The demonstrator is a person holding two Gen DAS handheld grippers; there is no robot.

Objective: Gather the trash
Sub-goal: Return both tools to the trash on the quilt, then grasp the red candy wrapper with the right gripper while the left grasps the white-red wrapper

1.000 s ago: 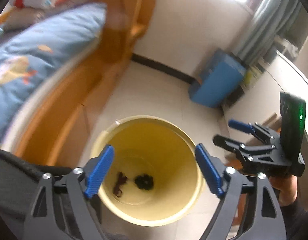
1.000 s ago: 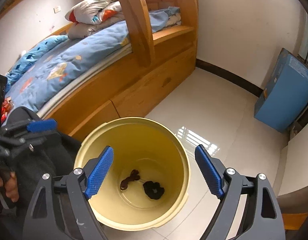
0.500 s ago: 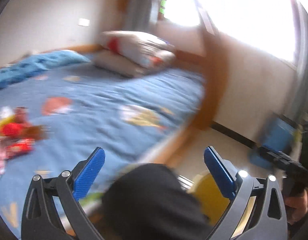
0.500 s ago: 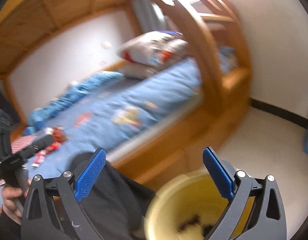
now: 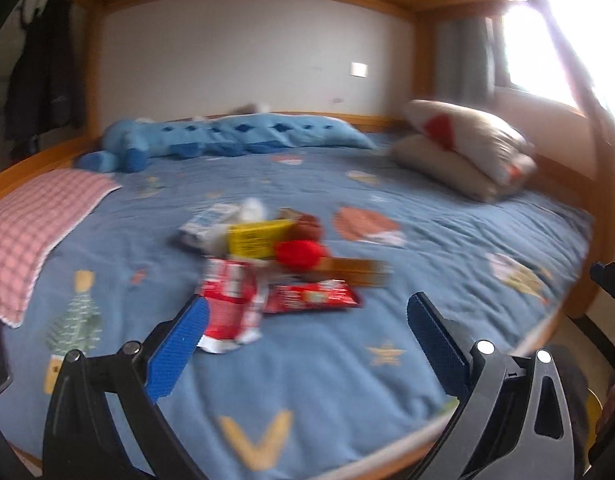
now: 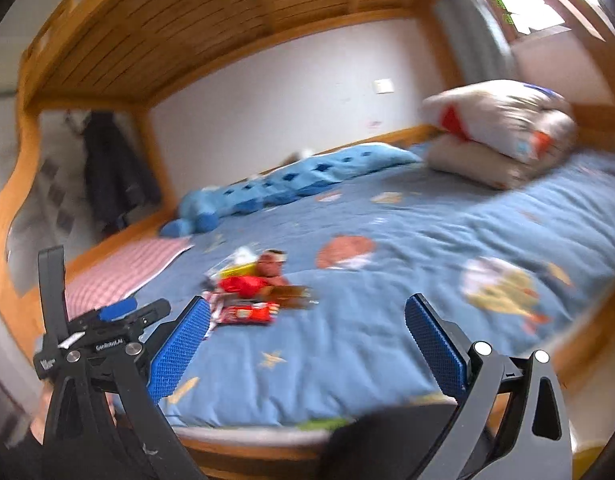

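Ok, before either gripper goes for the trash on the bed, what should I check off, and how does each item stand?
1. Left gripper open, nothing between its fingers: ok.
2. Right gripper open, nothing held: ok.
3. Trash pile in sight on the blue bedspread: ok.
4. Nearest piece, the red and white wrapper, ahead of the left gripper and not yet touched: ok.
5. Pieces separable for a single pick: cannot tell, they overlap and the picture is blurred.
6. Bin within reach: cannot tell, only a yellow sliver shows at the right wrist view's bottom edge.
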